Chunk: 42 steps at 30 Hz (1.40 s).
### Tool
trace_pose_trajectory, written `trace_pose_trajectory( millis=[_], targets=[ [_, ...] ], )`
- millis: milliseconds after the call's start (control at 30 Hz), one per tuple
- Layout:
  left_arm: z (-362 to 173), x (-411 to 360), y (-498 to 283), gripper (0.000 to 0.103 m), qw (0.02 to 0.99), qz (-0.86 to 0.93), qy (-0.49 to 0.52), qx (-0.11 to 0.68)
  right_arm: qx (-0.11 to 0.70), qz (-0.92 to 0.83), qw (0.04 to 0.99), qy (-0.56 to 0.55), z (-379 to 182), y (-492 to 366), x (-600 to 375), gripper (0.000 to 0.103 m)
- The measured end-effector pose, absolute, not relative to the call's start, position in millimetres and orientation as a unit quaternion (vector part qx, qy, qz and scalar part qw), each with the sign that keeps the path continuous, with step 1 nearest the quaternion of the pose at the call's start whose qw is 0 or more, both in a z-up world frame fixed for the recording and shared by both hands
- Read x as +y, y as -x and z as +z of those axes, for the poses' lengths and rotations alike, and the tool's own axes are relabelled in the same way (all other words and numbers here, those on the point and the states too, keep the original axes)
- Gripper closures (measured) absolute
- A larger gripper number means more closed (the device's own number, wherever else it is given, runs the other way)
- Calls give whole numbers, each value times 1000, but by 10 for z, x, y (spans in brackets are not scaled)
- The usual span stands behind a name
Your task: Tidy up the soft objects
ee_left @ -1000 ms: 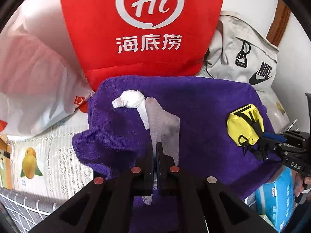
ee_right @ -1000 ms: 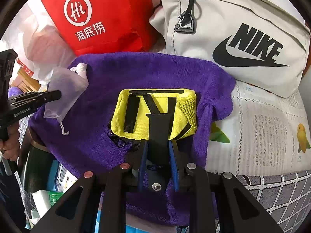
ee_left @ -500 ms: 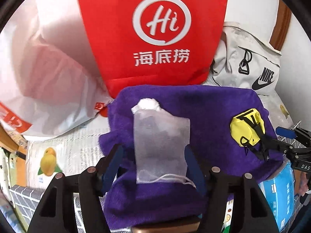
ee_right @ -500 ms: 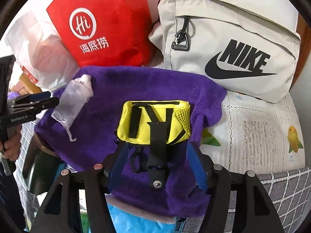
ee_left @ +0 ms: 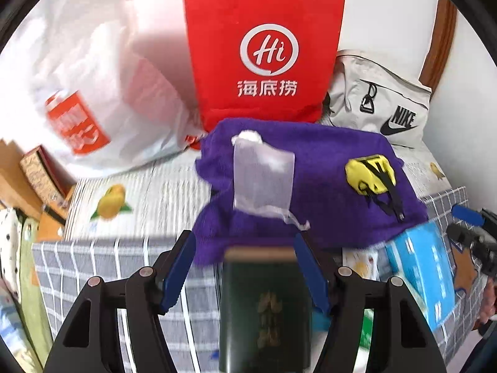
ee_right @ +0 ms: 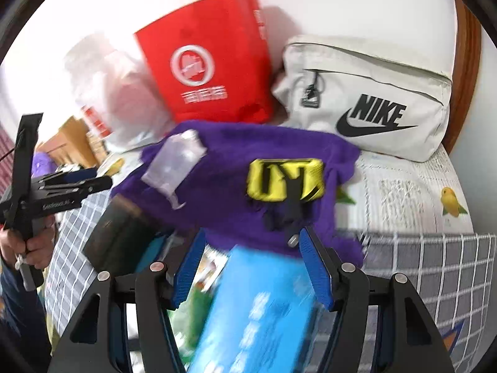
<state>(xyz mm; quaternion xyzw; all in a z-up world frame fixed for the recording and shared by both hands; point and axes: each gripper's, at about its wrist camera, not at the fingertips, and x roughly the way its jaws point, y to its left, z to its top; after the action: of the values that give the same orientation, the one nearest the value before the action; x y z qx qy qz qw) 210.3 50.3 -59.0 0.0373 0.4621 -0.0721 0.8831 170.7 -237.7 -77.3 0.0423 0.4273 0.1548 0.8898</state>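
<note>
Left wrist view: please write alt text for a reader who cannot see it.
The open left gripper hangs, empty, before a purple towel bearing a sheer pouch and a yellow pouch. Behind stand a red bag and a grey bag.

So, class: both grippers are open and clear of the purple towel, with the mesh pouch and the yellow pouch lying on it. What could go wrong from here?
1. The purple towel overhangs the bed's edge above a dark box and a blue box; it might slide off, taking both pouches.
2. The yellow pouch trails a black strap towards the right gripper, which could snag it.
3. The mesh pouch has a loose drawstring near the left gripper.
</note>
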Motion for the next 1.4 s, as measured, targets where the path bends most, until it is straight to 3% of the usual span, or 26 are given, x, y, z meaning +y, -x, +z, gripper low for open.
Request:
trace_pose_trajectory(
  millis=[200, 267, 567, 1000, 1100, 1400],
  targets=[
    [-599, 701, -1641, 39, 882, -69, -6, 467, 444, 191, 875, -3, -978, -1273, -1984, 44],
    [-616, 734, -1519, 39, 881, -73, 2, 467, 452, 204, 869, 2, -1061, -1199, -1881, 53],
    [-850, 934, -1166, 39, 871, -61, 29, 486, 480, 196, 854, 31, -1427, -1126, -1653, 72],
    [-1057, 999, -1022, 39, 861, -83, 46, 500, 493, 177, 846, 101, -1582, -1205, -1338, 73],
    [-1062, 994, -959, 39, 857, -107, 60, 501, 485, 171, 850, 116, -1571, -1186, -1302, 79],
    [-1090, 681, -769, 39, 847, -157, 48, 506, 468, 172, 864, 68, -1350, -995, -1488, 84]
  ],
)
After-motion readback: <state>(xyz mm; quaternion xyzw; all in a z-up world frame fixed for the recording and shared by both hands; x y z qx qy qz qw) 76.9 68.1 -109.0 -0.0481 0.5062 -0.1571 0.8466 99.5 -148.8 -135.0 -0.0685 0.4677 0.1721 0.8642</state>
